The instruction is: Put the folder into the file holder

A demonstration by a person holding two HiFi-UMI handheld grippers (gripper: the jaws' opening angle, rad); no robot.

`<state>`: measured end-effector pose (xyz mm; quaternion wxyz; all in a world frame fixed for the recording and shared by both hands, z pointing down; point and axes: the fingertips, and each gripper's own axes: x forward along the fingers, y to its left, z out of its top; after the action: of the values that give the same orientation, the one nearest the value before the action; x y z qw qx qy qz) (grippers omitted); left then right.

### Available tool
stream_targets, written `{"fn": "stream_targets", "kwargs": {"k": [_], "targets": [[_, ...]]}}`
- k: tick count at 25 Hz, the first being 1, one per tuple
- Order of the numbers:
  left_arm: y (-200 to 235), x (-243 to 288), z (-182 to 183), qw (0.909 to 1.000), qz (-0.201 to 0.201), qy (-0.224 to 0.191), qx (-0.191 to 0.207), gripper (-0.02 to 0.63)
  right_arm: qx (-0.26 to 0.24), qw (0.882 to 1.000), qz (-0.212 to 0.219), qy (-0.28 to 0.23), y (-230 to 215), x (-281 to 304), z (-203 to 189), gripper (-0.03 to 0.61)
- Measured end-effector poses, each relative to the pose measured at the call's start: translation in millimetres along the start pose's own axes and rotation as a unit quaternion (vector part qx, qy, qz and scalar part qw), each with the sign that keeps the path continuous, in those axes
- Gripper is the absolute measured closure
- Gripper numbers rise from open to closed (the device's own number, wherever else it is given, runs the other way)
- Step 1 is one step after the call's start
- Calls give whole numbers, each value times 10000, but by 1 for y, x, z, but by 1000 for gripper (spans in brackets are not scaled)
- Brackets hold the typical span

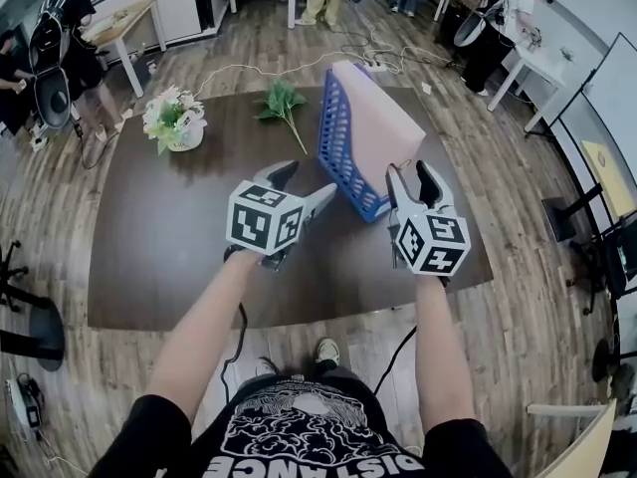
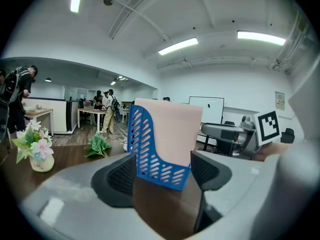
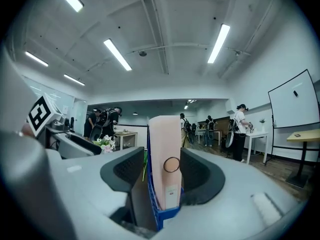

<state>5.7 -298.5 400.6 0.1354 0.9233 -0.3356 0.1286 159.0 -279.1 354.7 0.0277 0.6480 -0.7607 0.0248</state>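
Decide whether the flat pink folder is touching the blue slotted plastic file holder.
Touching. The right gripper view shows the flat pink folder standing inside the blue slotted plastic file holder, its lower end seated behind the front lip.

We count one table [image 1: 149, 257], and on it one file holder [image 1: 336, 152] with one folder [image 1: 376, 127] inside. Far left on it stands one vase of flowers [image 1: 177, 119], and right of that lies one green sprig [image 1: 284, 103]. Near us are two grippers, the left gripper [image 1: 304, 185] and the right gripper [image 1: 412, 179], each with one marker cube [image 1: 264, 219]. Far off, we count at least five people [image 1: 65, 38].
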Motion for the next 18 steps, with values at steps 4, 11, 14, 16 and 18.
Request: {"fn": "stream_targets", "kwargs": {"k": [4,11,14,16,18], "targets": [[1,-13,10,9999,14,-153,19,316,-17,9999,-94,58,13,-18,10,458],[-1,-36,19,9990,114,-371,209,459,-34,9990,-33,445,33,-38,8,526],[0,-44,24,9985,167,-452,276,497,26,9983,-29,582,39,-45,8,545],[-1,-48,28,9982,153,-462,355,508,60,9981,49,608,44,-49,9,574],[-1,-51,30,9980,157,-460,405,527,106,9980,112,615,46,-52,11,580]]}}
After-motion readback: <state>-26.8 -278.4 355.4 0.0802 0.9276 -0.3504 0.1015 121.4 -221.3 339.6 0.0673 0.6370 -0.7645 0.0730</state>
